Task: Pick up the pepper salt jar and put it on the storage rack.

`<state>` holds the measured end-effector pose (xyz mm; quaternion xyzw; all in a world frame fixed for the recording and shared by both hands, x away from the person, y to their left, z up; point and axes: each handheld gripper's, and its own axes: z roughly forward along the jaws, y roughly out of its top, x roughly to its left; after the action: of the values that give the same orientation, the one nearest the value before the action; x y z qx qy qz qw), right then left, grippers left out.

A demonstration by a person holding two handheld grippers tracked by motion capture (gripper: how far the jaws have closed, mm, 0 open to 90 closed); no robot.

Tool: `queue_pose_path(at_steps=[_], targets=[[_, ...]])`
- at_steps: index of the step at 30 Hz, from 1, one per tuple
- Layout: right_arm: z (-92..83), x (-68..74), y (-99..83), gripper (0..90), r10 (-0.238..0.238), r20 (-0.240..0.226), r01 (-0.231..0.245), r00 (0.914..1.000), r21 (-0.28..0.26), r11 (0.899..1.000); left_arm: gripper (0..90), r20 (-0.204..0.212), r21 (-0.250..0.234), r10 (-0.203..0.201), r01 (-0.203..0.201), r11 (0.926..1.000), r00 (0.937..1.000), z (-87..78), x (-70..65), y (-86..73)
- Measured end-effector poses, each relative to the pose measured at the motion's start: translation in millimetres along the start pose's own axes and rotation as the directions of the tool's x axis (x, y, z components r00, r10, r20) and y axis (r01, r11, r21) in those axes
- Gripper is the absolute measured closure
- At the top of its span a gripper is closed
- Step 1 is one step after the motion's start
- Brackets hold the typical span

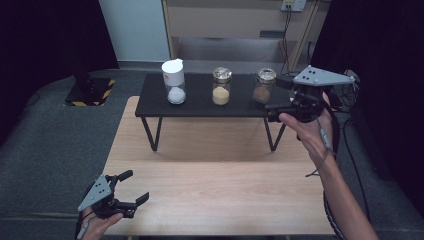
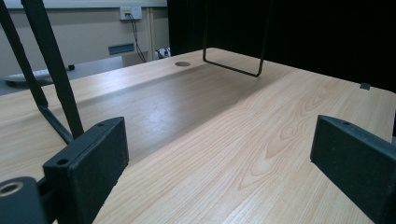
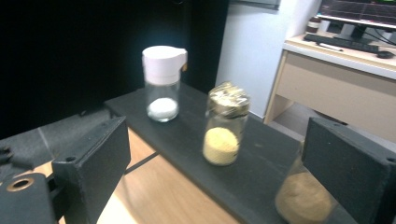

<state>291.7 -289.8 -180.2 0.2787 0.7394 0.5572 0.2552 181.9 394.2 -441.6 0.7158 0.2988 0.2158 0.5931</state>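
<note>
Left gripper (image 2: 219, 158) sat low over the light wood-grain tabletop (image 2: 261, 140), its two black block-shaped jaws wide apart with nothing between them, just bare wood. Thin black metal legs (image 2: 51, 79) of a raised stand crossed the near left; a second black wire leg loop (image 2: 233, 65) stood farther back. Small round hole (image 2: 182, 63) in the tabletop near its far edge. Beige wall with a white socket plate (image 2: 130, 12) and dangling cables behind; black curtain (image 2: 303, 32) to the right.
</note>
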Motion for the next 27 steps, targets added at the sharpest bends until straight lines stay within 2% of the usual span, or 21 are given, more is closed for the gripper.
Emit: queue_pose_path(at_steps=[11, 16, 27], targets=[[-17.2, 12.5, -29.5, 8.6, -0.009, -0.081, 0.007, 0.9967, -0.022, 1.0, 3.1, 0.0, 0.001, 0.002, -0.002, 1.0, 1.0, -0.2, -0.4, 0.3], [-24.0, 17.7, -42.6, 8.6, -0.016, -0.092, 0.014, 0.9956, -0.027, 1.0, 3.1, -0.002, 0.0, 0.002, -0.002, 1.0, 1.0, -0.6, -0.2, 0.3], [-45.6, 29.0, -84.5, 8.6, 0.007, -0.106, -0.008, 0.9943, -0.007, 1.0, 3.1, -0.002, 0.0, 0.001, -0.001, 1.0, 1.0, -0.4, -0.3, 0.2]])
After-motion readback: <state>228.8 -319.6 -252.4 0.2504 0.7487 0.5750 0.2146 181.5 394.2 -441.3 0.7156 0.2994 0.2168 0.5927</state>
